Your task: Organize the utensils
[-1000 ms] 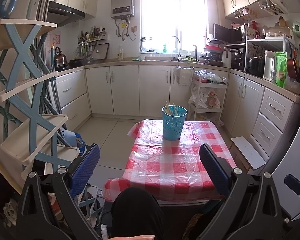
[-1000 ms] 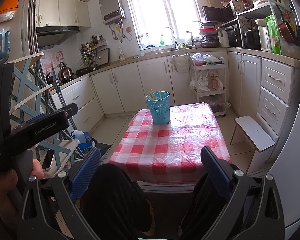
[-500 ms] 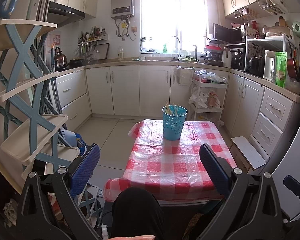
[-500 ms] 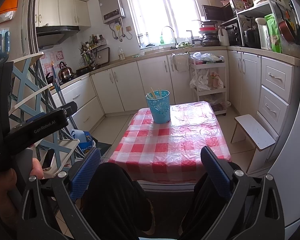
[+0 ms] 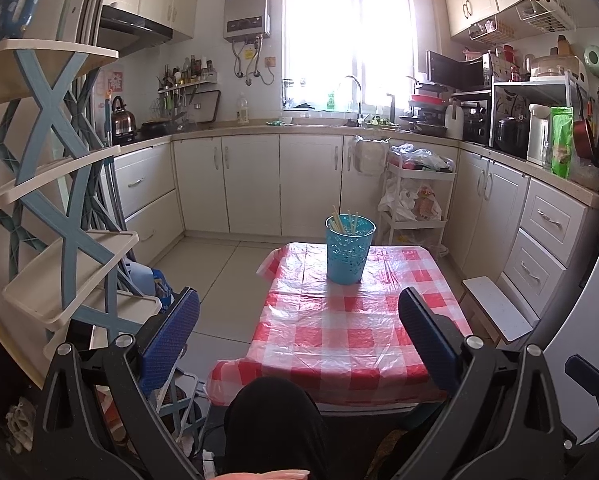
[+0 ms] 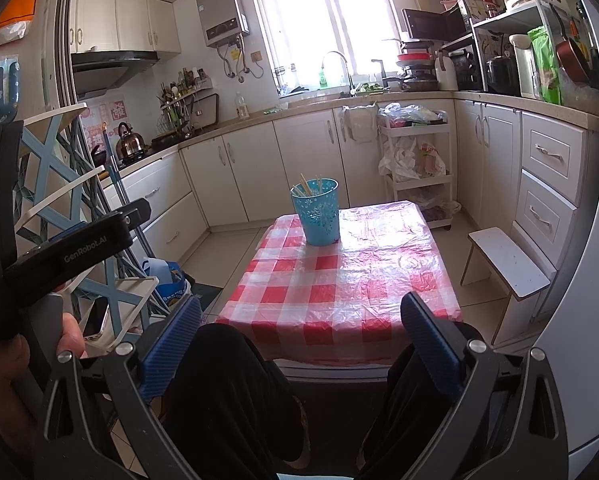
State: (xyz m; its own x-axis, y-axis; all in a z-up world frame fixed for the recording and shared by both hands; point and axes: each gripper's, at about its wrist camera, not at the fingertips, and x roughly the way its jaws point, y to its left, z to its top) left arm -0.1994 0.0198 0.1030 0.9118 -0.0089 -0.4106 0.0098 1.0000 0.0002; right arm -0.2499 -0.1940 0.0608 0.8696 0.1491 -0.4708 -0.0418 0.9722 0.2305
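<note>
Red-and-white checked plastic covers the tabletop (image 5: pixel 347 332) in the left wrist view, where a blue cup (image 5: pixel 348 249) holding chopsticks (image 5: pixel 336 219) stands near the far edge; the left gripper (image 5: pixel 299 328) hangs with fingers spread and empty. From the right wrist view, the right gripper (image 6: pixel 301 332) is likewise released, well short of the cup (image 6: pixel 318 211).

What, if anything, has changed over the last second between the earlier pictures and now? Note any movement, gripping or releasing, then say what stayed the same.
Nothing visibly changed. Both grippers, left and right, stay open and empty, held back from the table. The blue cup with its chopsticks stands where it was on the checked cloth.
</note>
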